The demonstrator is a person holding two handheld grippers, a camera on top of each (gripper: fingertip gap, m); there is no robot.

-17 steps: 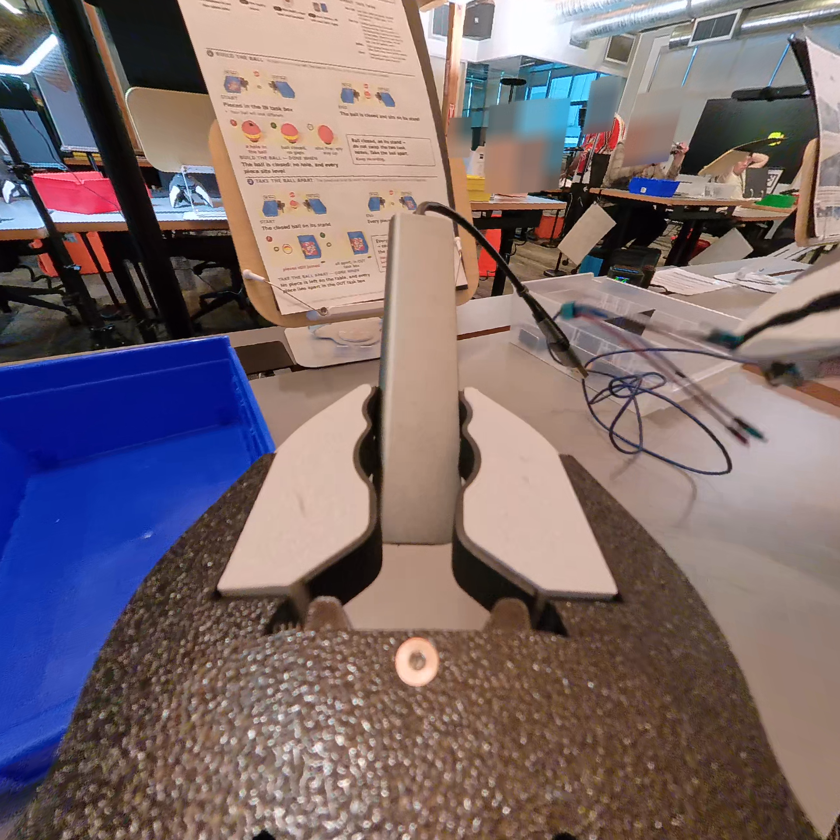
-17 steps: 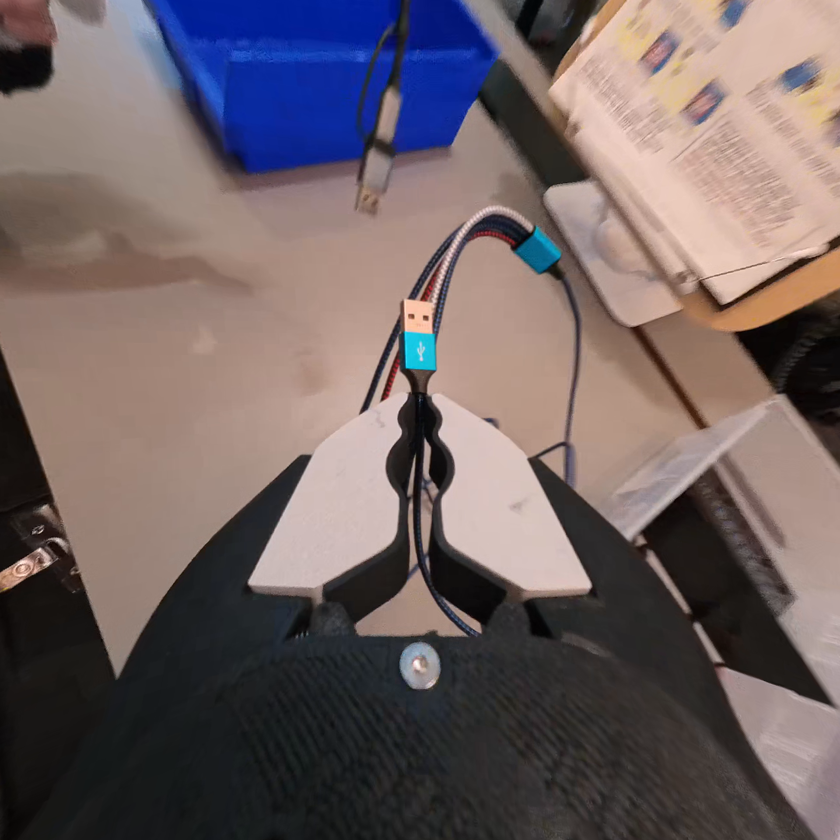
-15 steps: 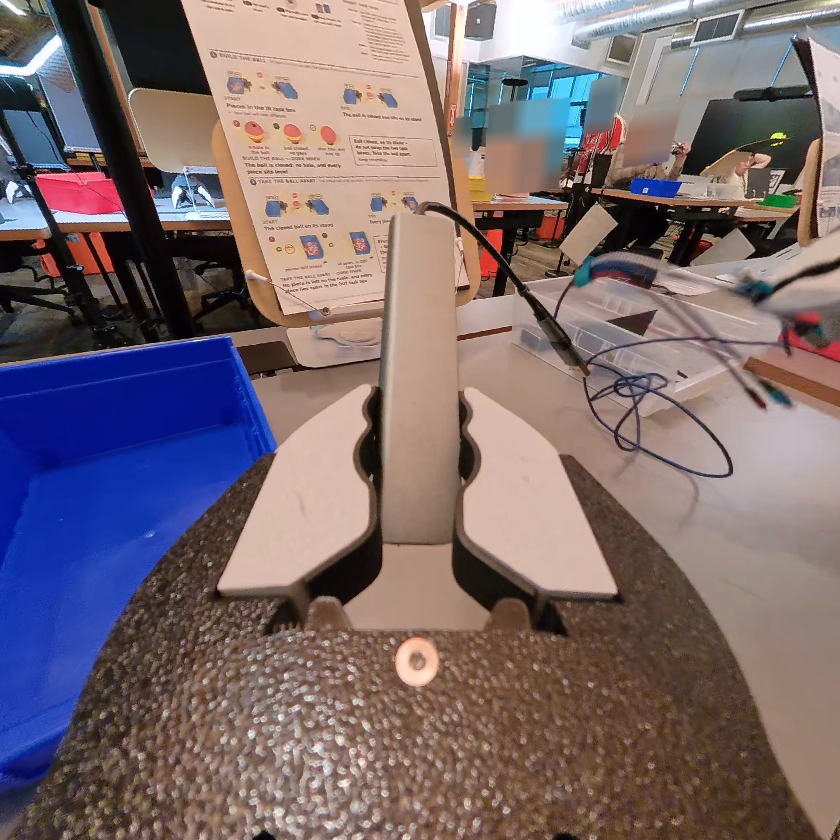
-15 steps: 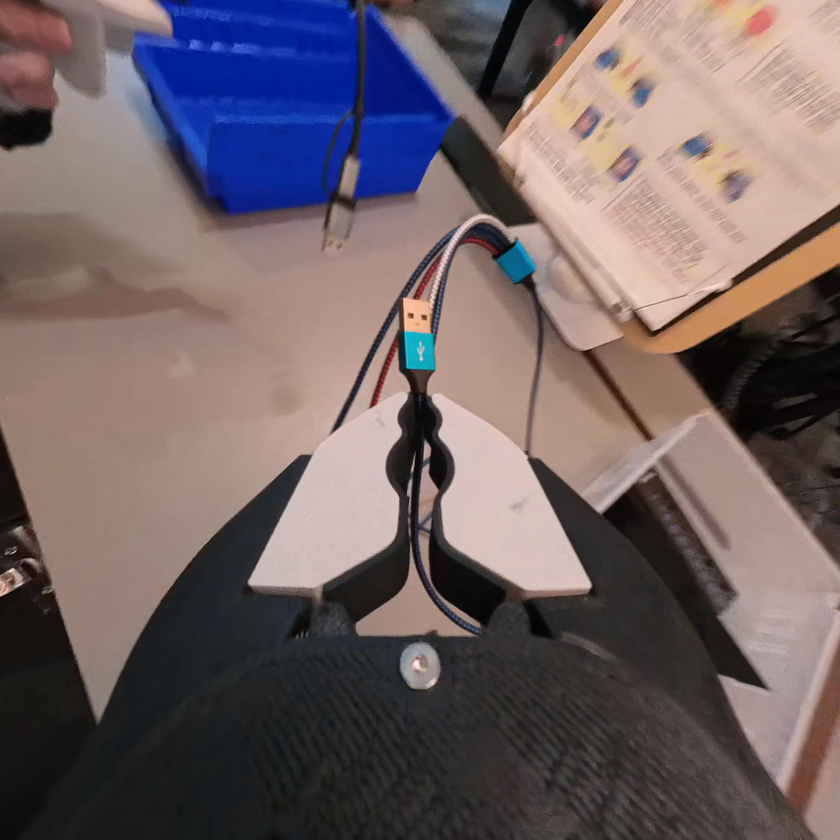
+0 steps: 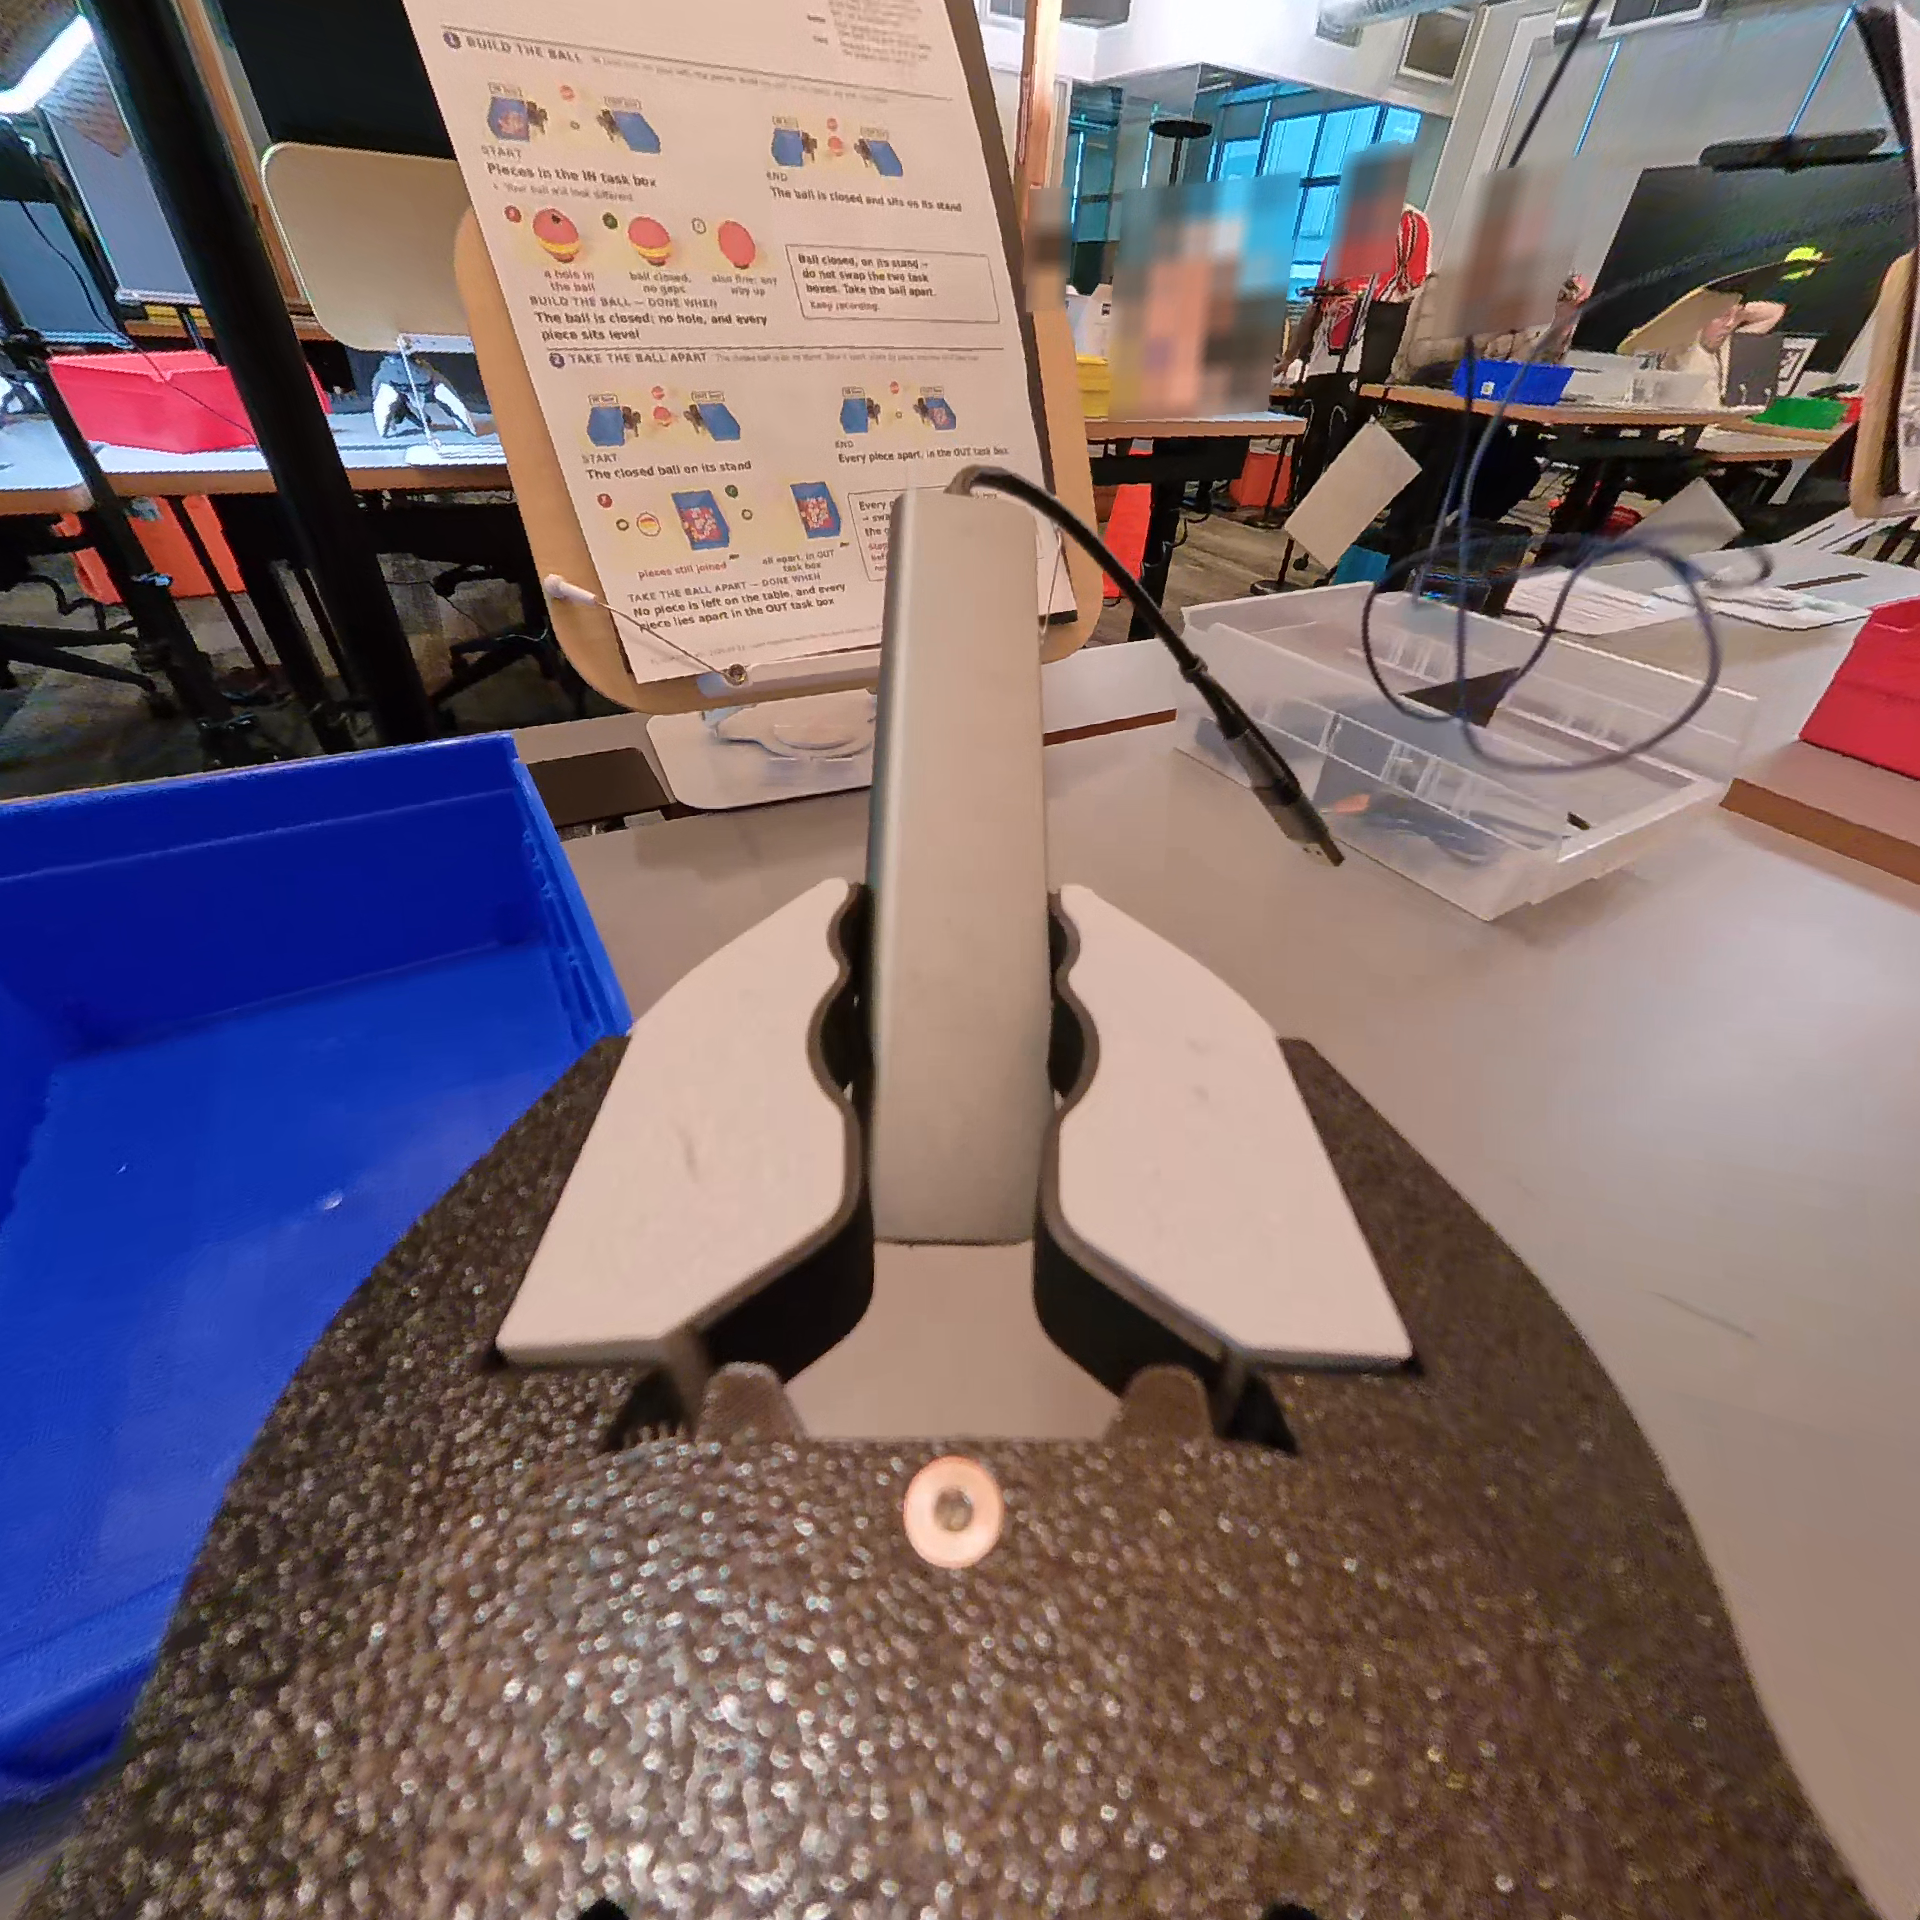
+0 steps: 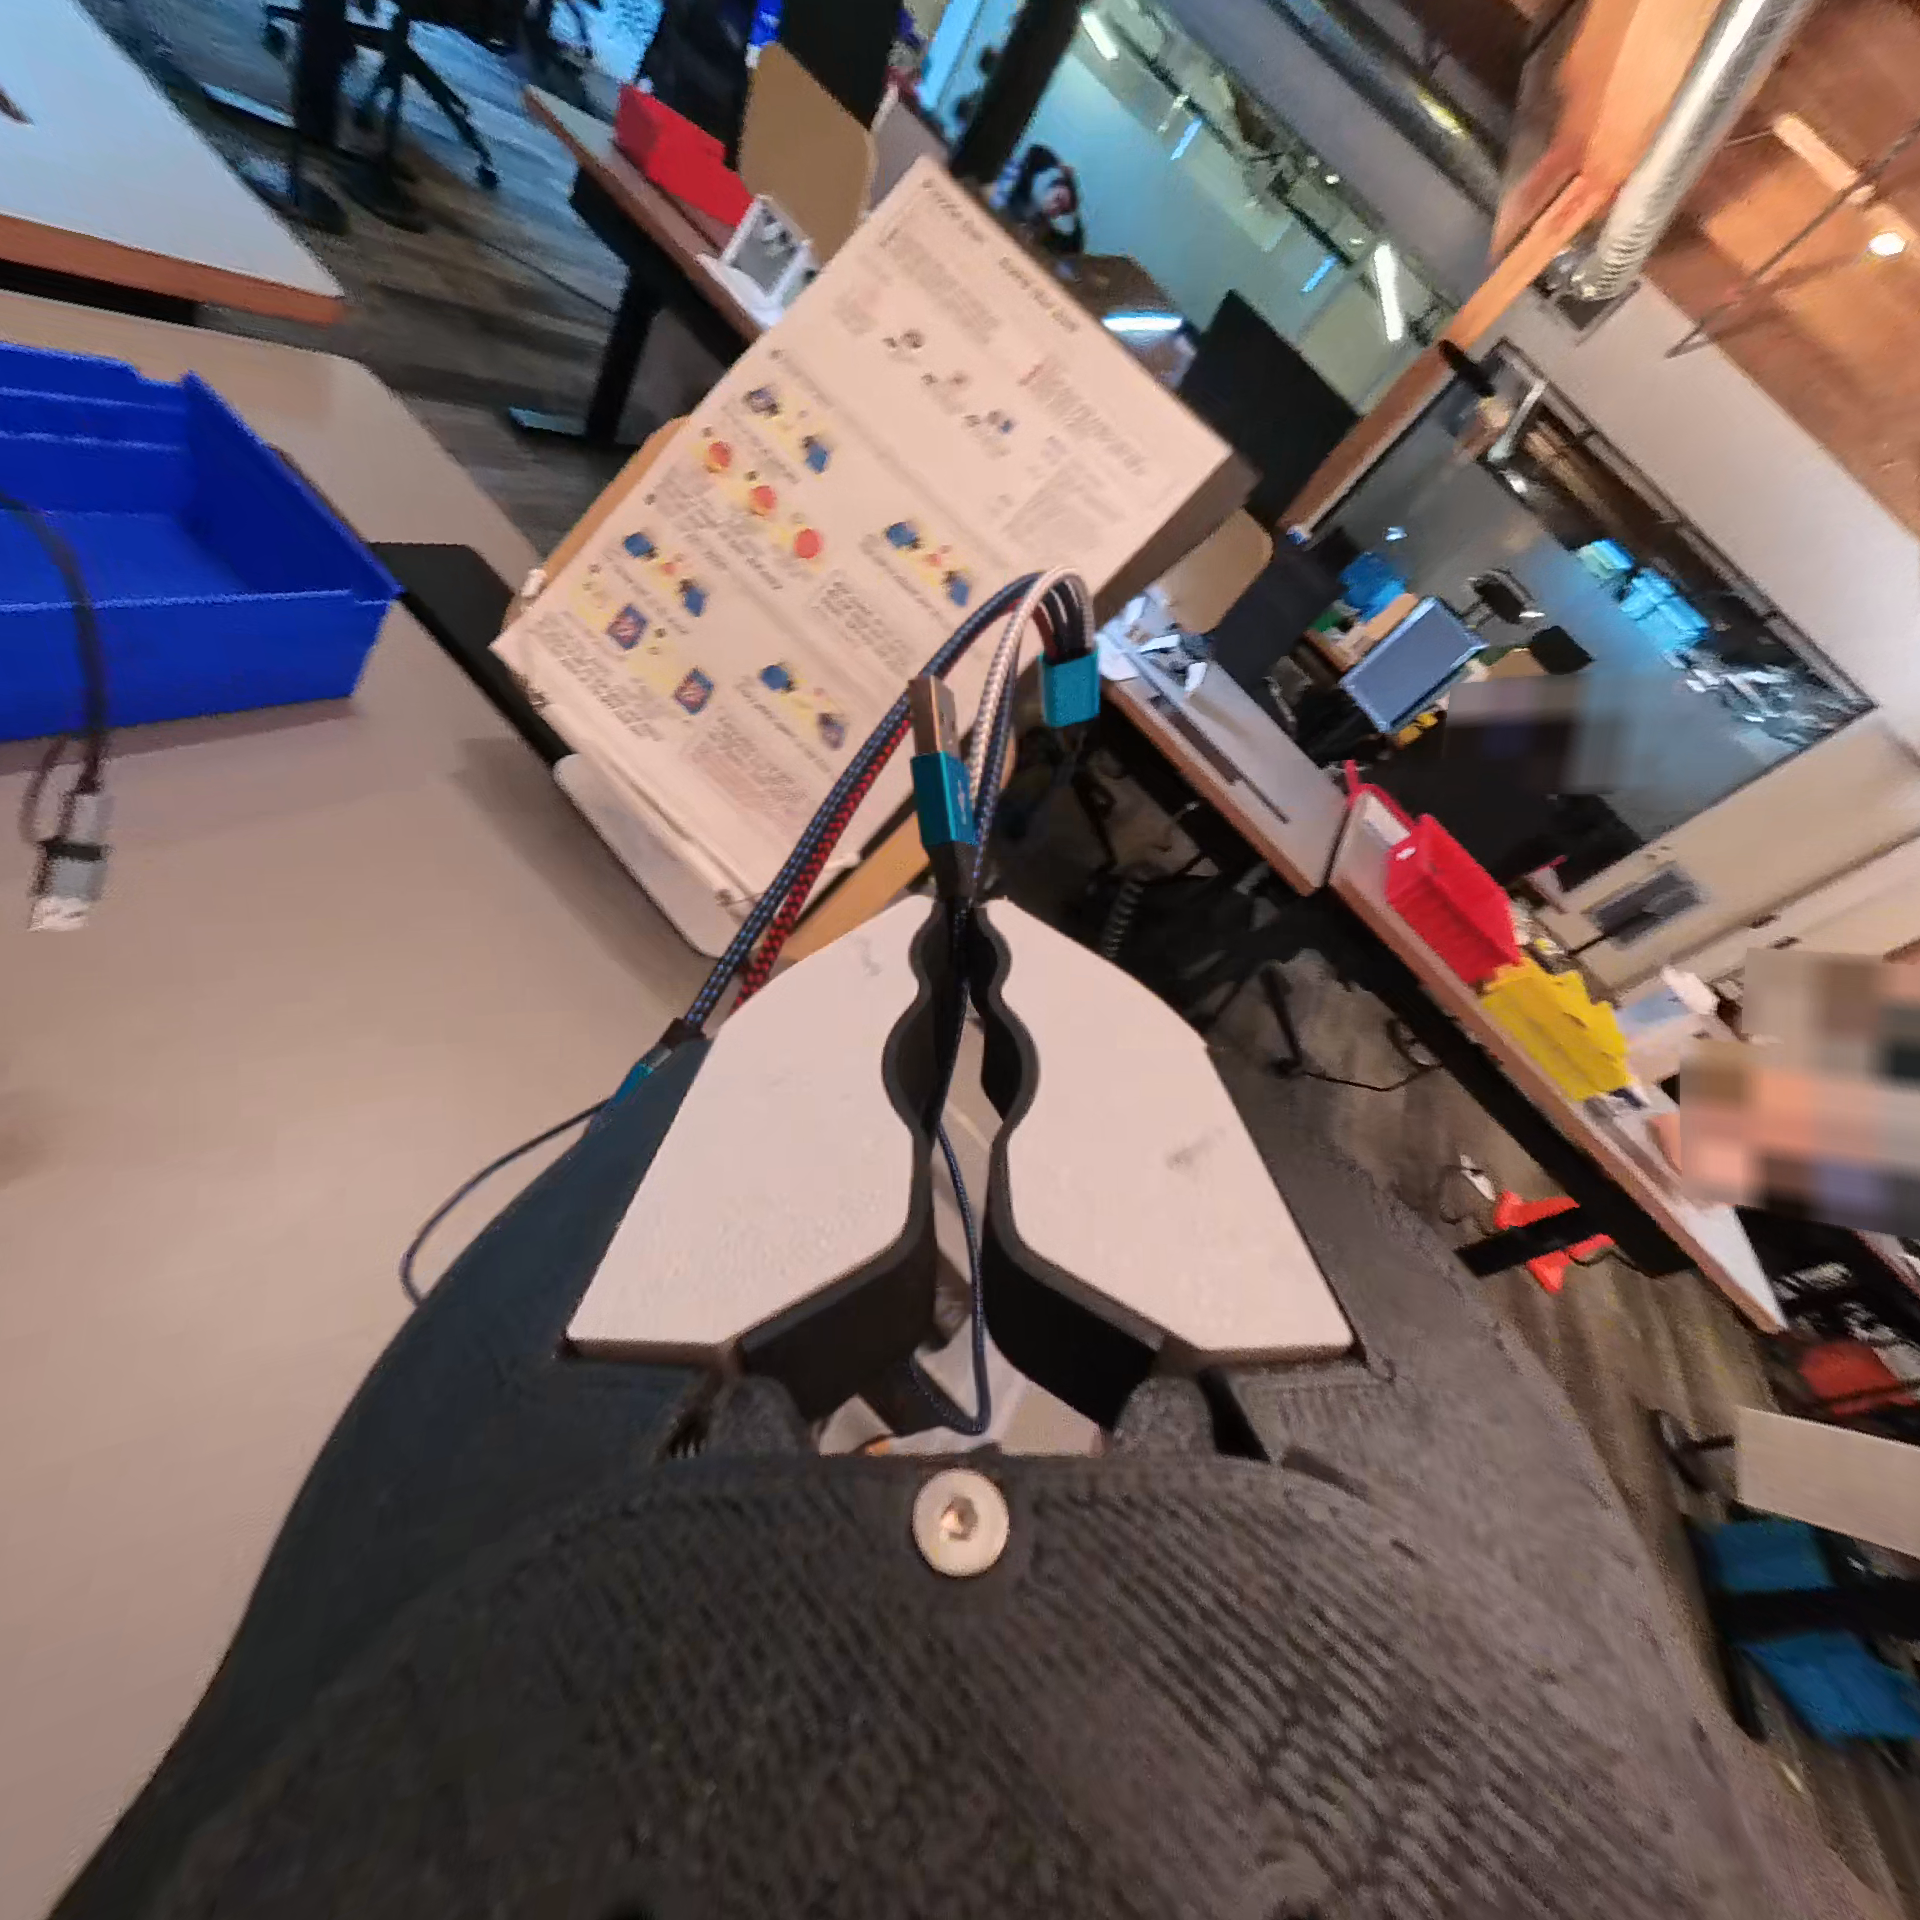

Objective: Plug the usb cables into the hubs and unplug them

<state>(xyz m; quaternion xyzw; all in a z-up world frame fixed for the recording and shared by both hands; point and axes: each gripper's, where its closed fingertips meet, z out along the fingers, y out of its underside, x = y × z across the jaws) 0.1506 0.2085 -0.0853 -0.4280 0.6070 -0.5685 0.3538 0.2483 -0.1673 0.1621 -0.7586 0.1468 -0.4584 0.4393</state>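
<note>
A grey slab-shaped hub stands upright at the centre of the left wrist view, clamped across its flat faces by the left gripper, whose fingers are closed to the hub's thickness; its black lead arcs off the top toward the right of the frame, its plug dangling above the bench; the casing looks rigid, light and smooth, so a firm squeeze low on the body should resist the push of insertion; at the centre of the right wrist view the right gripper is pinched nearly shut on a braided cable just behind its teal-sleeved USB plug; the cord is limp, so holding close to the stiff plug looks wise; the loose branches may snag, though blur hides their ends; a blue bin sits at left
</note>
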